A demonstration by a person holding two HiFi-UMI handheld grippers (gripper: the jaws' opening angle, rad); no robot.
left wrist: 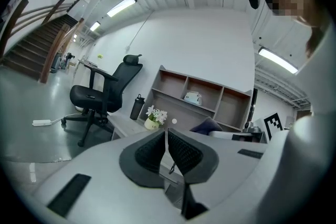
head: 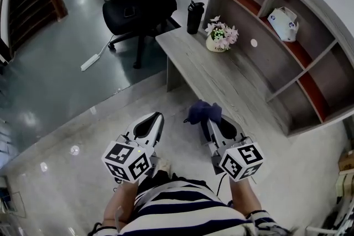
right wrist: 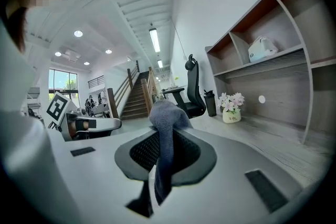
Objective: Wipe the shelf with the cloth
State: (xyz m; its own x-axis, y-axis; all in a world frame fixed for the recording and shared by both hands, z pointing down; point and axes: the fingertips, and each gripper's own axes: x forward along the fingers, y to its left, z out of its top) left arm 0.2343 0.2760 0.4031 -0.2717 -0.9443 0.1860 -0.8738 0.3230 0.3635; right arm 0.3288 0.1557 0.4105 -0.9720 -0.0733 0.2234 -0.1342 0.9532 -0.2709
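"At left, what's held?"
"Nothing. Left gripper (head: 155,118) has its jaws together, empty. Right gripper (head: 209,123) is clamped on the cloth (head: 202,110), beside the shelf (head: 232,81) but apart from it."
"Wiping done?"
"Apparently not begun; the whole shelf is left."

The left tongs (head: 154,119) and the right tongs (head: 215,127) are light grey with smooth, round shells. They have black pads (left wrist: 152,150) covered in tiny dots, and flat black slots (left wrist: 68,194) in the grey. Each has a white cube (head: 128,161) at the back with black square patterns, and the person wears a shirt (head: 182,211) with dark and white stripes.
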